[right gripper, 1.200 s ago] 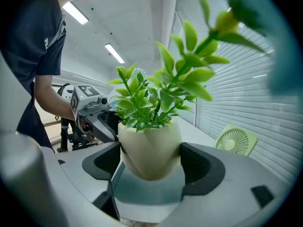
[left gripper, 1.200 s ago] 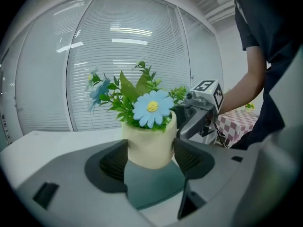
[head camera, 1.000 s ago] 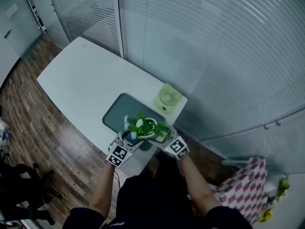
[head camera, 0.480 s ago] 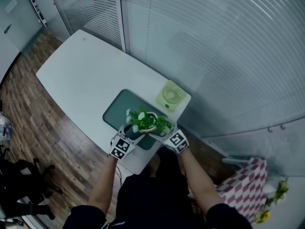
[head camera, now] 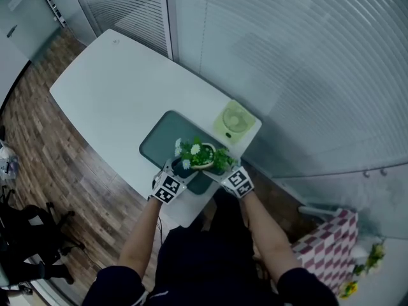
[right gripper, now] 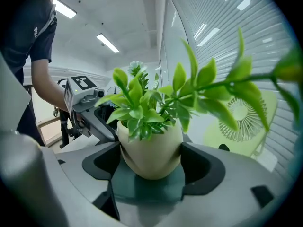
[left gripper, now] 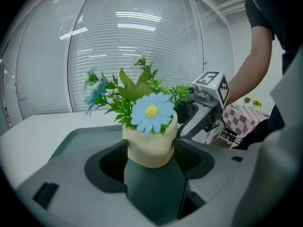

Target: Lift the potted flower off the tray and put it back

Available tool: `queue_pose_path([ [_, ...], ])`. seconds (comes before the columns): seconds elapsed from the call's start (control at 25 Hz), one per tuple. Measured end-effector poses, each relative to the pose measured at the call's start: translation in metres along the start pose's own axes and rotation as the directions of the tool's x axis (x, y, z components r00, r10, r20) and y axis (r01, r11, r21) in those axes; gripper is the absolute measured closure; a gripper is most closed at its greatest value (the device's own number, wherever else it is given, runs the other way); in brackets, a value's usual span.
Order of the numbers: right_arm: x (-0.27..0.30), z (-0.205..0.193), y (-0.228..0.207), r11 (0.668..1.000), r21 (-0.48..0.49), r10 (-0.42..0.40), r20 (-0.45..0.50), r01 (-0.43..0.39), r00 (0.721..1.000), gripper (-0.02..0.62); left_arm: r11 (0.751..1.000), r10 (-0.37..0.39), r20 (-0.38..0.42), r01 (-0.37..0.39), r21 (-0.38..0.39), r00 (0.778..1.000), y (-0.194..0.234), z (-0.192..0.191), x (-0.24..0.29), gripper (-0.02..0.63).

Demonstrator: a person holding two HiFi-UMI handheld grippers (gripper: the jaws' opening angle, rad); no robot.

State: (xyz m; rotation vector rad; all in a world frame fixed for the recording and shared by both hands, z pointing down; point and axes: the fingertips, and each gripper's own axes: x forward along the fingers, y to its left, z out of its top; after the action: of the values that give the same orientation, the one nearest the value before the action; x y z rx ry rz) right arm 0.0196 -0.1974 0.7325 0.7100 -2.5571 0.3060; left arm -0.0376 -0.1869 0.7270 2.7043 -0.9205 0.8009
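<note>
Clamping the potted flower [head camera: 201,157], a smooth cream rounded pot stuffed with plastic-looking green sprigs and pale blue daisies, I have my left claw [left gripper: 150,156] pressed on its belly from one side. My right claw [right gripper: 150,161] presses on it from the opposite side. Each claw's jaws sit tight against the pot's walls, low on the body and under the foliage. I judge this is so the leaves are not crushed and the round shape cannot roll out of a single grip.

The pot stands upright over the near part of the dark grey-green rectangular tray [head camera: 158,143]. That tray lies at my end of the long white table [head camera: 108,94], just beside a pale green round desk fan [head camera: 233,121]. Tray colour shows directly under the base in both claw views, but I cannot tell whether the base touches it or hangs just above. Two opposed grips suit a level, straight lift and a gentle return.
</note>
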Motion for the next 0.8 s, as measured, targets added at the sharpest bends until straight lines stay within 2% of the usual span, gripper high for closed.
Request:
queue_pose_path([
  [0.8,0.004,-0.016,-0.007,1.000,0.019,-0.009,-0.052,0.010,0.999,0.227,1.000,0.000,0.020,0.000,-0.002,1.000,-0.002,-0.003,0.012,0.321],
])
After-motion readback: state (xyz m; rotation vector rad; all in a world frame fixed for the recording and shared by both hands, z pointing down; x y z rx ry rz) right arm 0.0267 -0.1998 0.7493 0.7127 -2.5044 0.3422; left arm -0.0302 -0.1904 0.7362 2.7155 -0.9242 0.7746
